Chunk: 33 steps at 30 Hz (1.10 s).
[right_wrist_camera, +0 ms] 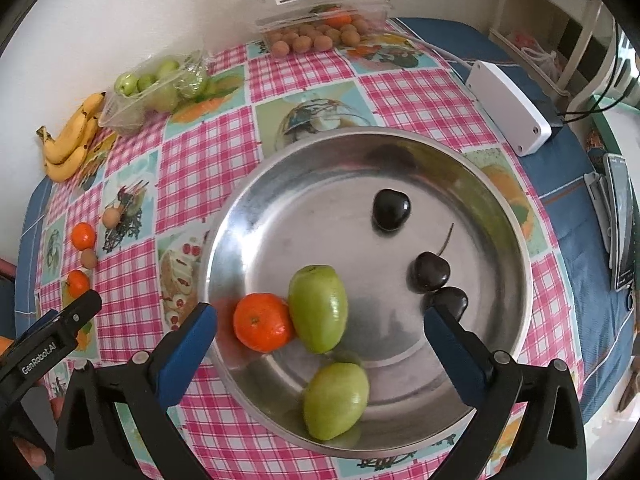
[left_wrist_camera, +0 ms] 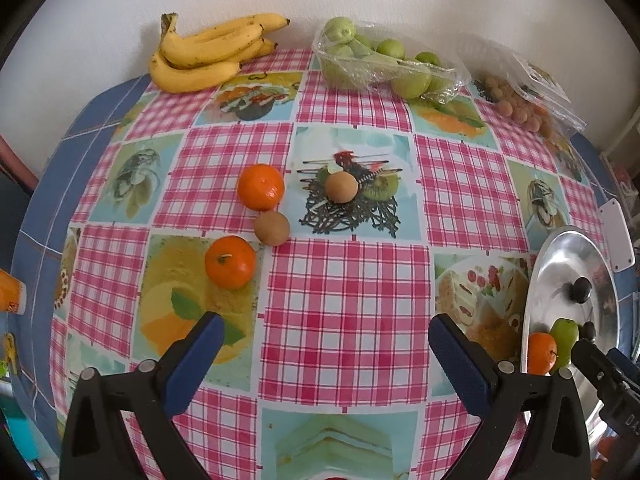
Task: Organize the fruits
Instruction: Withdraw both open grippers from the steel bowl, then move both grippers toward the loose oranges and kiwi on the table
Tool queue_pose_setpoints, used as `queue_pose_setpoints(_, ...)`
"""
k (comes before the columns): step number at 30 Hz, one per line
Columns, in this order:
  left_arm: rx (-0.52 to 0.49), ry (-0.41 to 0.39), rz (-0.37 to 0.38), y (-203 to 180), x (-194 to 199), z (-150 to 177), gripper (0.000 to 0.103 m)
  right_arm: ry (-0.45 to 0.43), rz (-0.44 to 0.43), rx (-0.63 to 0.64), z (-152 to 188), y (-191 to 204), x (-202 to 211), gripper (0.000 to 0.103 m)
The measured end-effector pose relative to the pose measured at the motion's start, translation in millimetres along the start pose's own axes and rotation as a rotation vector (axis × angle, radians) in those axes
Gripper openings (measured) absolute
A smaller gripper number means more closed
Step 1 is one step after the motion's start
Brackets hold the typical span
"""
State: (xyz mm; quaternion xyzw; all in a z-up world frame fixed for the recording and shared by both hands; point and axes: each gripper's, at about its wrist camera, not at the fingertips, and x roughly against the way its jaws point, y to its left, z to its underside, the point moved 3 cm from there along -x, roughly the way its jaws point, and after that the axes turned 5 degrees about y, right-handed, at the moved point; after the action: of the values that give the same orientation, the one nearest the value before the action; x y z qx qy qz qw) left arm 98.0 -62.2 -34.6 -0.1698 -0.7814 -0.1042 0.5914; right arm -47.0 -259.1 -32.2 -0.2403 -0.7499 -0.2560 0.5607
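While both grippers hover with jaws spread wide and pinching nothing, fruit lies partly in the metal bowl [right_wrist_camera: 500, 208] and partly on the checked tablecloth [left_wrist_camera: 348, 320].

Inside the bowl, 1 tangerine [right_wrist_camera: 263, 322] touches a green fruit [right_wrist_camera: 318, 307], both between the right gripper [right_wrist_camera: 320, 328] jaws but below them; 3 dark cherries sit nearby. Left of the bowl, 2 tangerines and 2 brown longans lie beyond the left gripper [left_wrist_camera: 326, 344], none between its jaws.
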Motion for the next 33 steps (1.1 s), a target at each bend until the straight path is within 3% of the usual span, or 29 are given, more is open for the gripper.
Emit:
queue_pose_setpoints(11, -0.021, -0.033, -0.053, 25.9, 10.1, -7.0, 0.103, -0.022, -0.016, 0.065, -0.7, 45.6, 4.4, 0.103)
queue_pose_setpoints(23, 0.108, -0.028, -0.076, 89.3, 7.5, -9.1, 0.103, 0.003, -0.057, 0.156, 7.4, 113.9, -7.6, 0.103)
queue_pose_setpoints(33, 0.192, -0.029, -0.074, 119.2, 5.8, -8.1, 0.103, 0.027, -0.044, 0.267, 16.0, 156.3, -26.9, 0.103)
